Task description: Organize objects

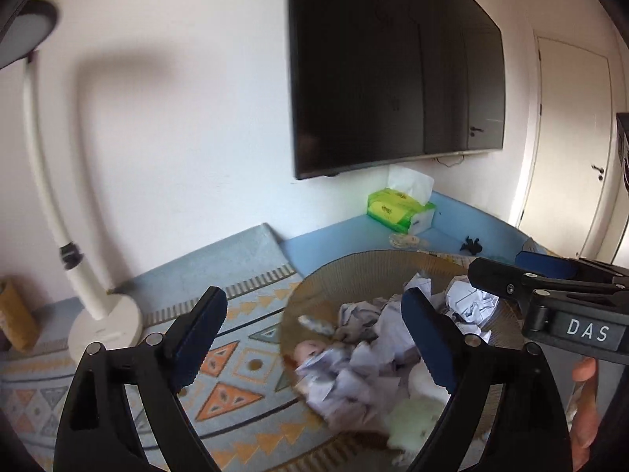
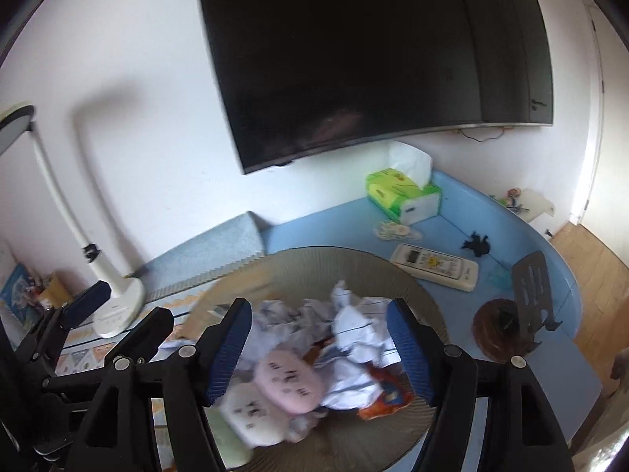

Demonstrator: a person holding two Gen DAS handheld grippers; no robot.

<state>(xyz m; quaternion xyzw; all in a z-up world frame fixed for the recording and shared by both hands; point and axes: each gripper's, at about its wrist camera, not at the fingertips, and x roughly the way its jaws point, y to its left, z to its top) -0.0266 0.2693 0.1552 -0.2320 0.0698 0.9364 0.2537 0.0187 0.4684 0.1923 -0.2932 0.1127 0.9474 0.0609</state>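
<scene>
White wall [image 1: 177, 118] fills the background, with a big dark TV [image 1: 393, 67] mounted in the upper centre and a white door [image 1: 566, 149] at right. Blue mat [image 2: 334, 224] covers the floor across mid-frame, and a patterned rug [image 1: 236, 358] with orange triangles sits lower left in my left view. Wood floor [image 2: 589, 259] shows at far right of the right view.

Round brownish mesh basket [image 2: 314, 259] takes up the lower centre of both views. It holds crumpled white paper [image 2: 354, 326], a pink pouch [image 2: 291, 383] touching a white pouch [image 2: 251, 413], and an orange wrapper [image 2: 387, 397]. The contents are blurred.

White desk lamp [image 1: 104, 322] stands at left on the rug edge. Green tissue pack [image 2: 401, 192] sits against the wall under the TV. White remote control [image 2: 436, 265] lies on the mat just beside the basket rim at right. Dark phone stand [image 2: 530, 287] is at right, with a brown round object [image 2: 495, 330] next to it that I can't identify. Small black item [image 2: 477, 244] lies on the mat behind the remote.

My left gripper [image 1: 314, 334] has its jaws spread wide over the basket's near left rim, nothing pinched. My right gripper [image 2: 320, 350] is also parted above the paper pile, with the pads not pressing on anything.
</scene>
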